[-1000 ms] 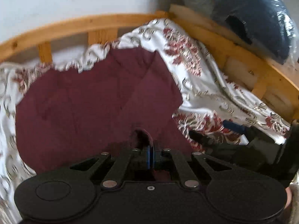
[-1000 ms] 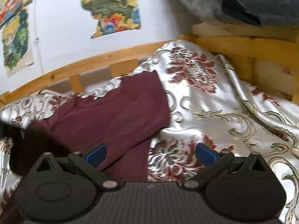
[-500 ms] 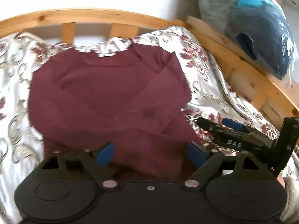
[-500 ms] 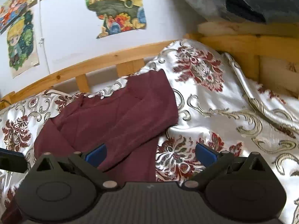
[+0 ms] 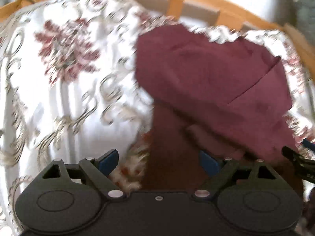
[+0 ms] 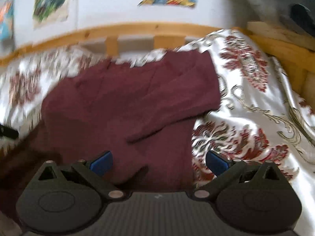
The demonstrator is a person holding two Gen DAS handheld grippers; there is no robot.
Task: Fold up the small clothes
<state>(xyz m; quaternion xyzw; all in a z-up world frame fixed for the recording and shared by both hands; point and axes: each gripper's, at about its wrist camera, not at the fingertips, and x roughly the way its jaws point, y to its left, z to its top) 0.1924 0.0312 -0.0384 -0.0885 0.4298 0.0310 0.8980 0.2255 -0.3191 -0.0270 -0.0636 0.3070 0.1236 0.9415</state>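
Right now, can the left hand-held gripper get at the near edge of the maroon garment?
Probably yes: the left hand-held gripper is open, the maroon garment edge lies between its fingers, and nothing blocks it.

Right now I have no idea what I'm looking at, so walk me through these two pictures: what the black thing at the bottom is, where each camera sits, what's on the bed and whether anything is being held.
No robot here: a person holds a hand tool in each hand, each with a camera looking along its two blue-padded fingers. One picture comes from the left gripper, the other from the right gripper; the black shape at the bottom is the tool itself. Both are open and hold nothing. A maroon garment, partly folded, lies on a white floral bedspread inside a wooden bed frame. Colourful posters hang on the wall. Both pictures are blurred.
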